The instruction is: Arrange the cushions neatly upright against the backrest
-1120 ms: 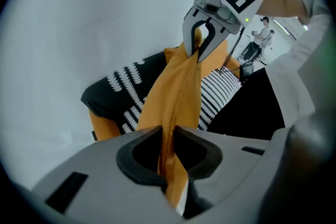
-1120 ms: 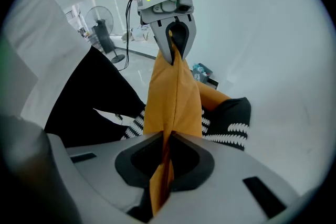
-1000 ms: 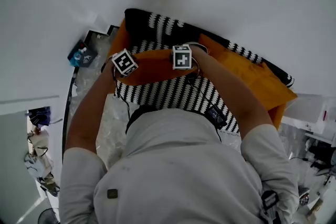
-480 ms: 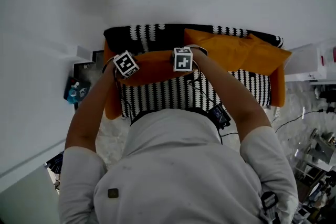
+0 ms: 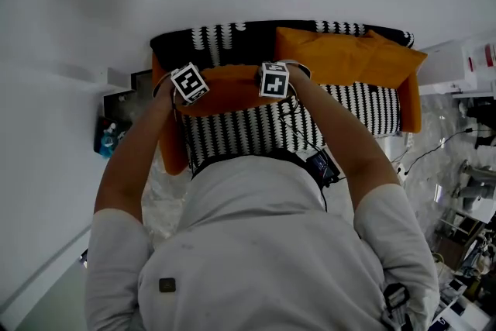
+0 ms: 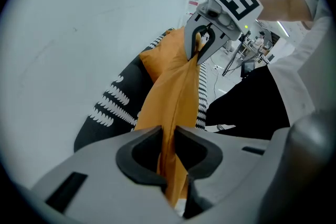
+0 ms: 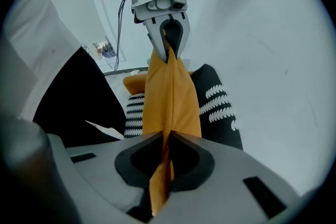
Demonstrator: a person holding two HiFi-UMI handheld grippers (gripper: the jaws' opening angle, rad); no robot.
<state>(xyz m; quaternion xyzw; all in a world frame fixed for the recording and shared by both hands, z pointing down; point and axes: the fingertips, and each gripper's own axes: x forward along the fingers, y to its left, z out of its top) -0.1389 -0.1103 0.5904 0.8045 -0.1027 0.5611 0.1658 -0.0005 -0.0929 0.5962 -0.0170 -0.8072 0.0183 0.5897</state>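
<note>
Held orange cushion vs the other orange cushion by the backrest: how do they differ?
The held cushion is pinched by the left gripper and right gripper; the right cushion is free. The held cushion hangs over the seat; the right cushion rests along the backrest. Both are plain orange.

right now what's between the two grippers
The orange cushion: its pinched edge runs from the left gripper to the right gripper, both shut on it, clearest in the left gripper view.

Left gripper (image 6: 169, 157) jaws pinch orange cushion (image 6: 176, 93) edge.
</note>
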